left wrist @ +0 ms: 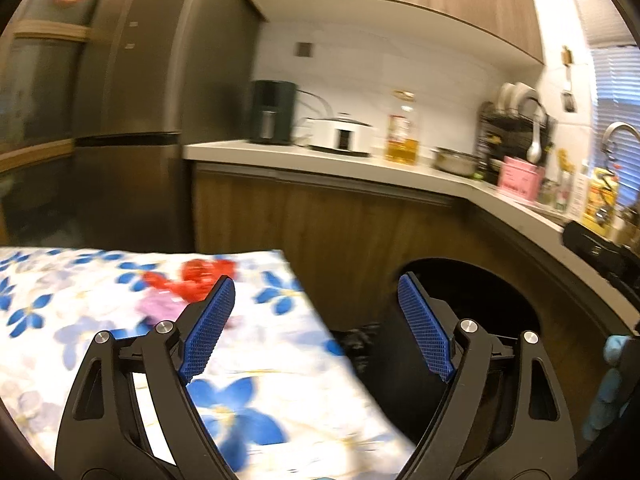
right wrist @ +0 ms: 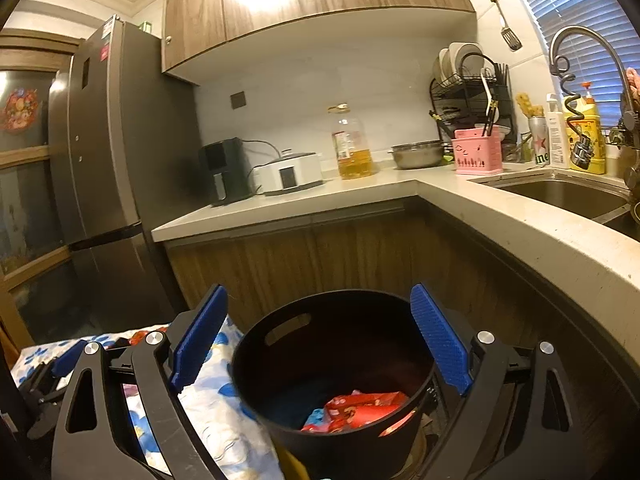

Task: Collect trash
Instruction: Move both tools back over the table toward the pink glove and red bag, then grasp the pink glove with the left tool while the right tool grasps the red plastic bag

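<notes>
My left claw (left wrist: 316,332) gapes wide and empty over the table's (left wrist: 280,400) right edge, beside the black bin (right wrist: 332,364) my equally wide, empty right claw (right wrist: 320,340) frames for red wrappers (right wrist: 360,410).

It was a small kitchen under warm light. A tall dark fridge (right wrist: 108,152) stood at the left, just beside an L-shaped pale countertop (right wrist: 304,204) over wood-fronted lower cabinets (right wrist: 320,256). Wooden wall cupboards (right wrist: 304,4) hung above, and glare lay bright on their doors. The back wall (right wrist: 304,96) was white and carried a dark socket plate (right wrist: 237,100). At the right a steel sink (right wrist: 560,194) sat in the counter under a curved tap (right wrist: 580,40), with slatted blinds (right wrist: 568,8) glowing blue over the window behind.
</notes>
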### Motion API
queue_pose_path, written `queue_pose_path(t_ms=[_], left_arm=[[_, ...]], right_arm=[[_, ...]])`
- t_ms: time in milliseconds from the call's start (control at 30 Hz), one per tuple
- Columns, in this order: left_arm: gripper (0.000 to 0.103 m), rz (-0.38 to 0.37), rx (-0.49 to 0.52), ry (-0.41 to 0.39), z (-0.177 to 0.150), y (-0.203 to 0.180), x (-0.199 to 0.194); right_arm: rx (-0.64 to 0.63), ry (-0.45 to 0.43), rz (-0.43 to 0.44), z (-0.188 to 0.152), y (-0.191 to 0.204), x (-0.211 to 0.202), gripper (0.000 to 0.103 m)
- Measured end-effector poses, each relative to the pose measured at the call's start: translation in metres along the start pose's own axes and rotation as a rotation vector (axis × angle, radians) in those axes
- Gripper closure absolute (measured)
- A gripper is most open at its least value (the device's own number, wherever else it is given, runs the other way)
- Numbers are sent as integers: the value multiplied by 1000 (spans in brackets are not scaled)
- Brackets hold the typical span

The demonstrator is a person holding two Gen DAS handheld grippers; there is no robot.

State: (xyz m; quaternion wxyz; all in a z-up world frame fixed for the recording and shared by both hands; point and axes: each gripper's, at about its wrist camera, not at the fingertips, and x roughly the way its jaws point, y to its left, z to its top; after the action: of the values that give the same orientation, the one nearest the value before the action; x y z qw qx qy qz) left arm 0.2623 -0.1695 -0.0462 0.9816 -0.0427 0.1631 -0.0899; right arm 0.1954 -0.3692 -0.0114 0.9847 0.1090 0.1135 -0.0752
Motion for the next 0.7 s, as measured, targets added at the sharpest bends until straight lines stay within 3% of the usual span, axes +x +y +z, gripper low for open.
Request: queue_pose_path(t_ms=[300, 533, 633, 700], left_arm=[[21, 205, -70, 20, -9, 75, 9], [24, 275, -110, 50, -10, 106, 43], [34, 292, -98, 91, -11, 111, 64], [51, 298, -105, 130, -12, 115, 77]], right_arm=[[-23, 22, 63, -16, 41, 0, 14], [-45, 19, 100, -16, 76, 8, 14], [-71, 14, 118, -18, 92, 13, 14], [-91, 17, 129, -20, 102, 19, 14]])
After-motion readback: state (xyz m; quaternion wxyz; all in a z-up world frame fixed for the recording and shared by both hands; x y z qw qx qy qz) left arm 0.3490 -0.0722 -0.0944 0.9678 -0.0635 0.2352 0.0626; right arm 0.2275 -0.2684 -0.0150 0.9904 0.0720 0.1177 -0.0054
